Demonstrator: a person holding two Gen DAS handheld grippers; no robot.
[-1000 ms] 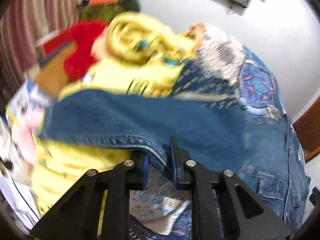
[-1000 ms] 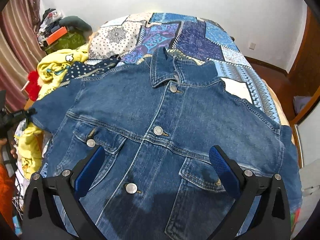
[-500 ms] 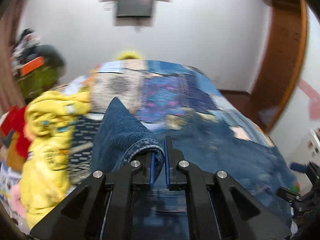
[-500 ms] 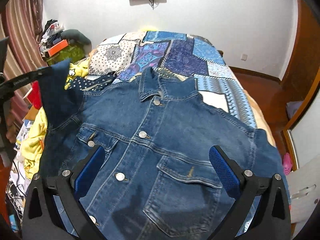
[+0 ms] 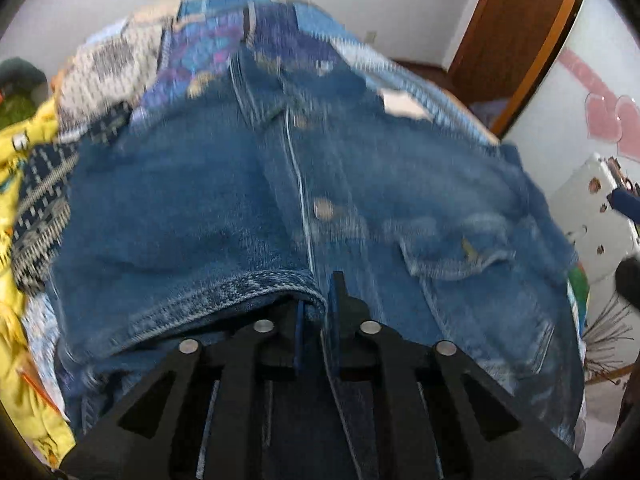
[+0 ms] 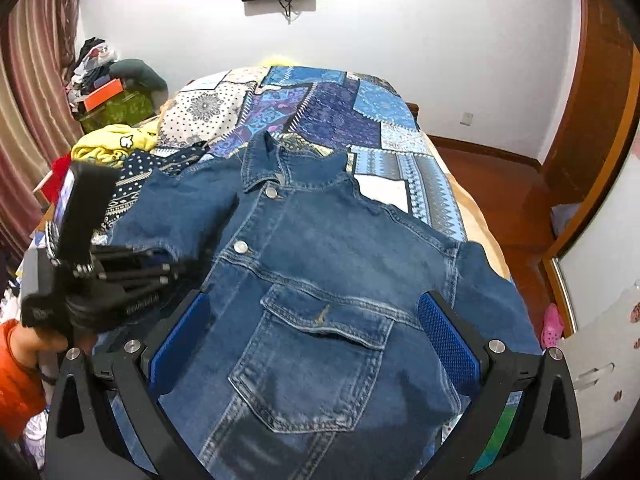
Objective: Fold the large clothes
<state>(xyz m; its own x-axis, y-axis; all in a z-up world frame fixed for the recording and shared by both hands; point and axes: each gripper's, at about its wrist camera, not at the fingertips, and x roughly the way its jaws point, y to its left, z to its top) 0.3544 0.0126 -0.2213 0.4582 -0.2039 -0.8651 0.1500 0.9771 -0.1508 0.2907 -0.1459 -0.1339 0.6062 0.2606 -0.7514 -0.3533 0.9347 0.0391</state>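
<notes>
Sleeve cuff (image 5: 256,292) is being carried inward over denim jacket (image 6: 320,280) front, clamped by left gripper (image 5: 316,312); right gripper (image 6: 316,340) is being held apart above jacket's chest pocket (image 6: 316,364). Sleeve fold nearly done.

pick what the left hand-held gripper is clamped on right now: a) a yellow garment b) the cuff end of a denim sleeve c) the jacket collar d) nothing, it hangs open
b: the left hand-held gripper has its jaws nearly closed on the stitched cuff edge of the denim jacket sleeve, folded in over the jacket front.
</notes>
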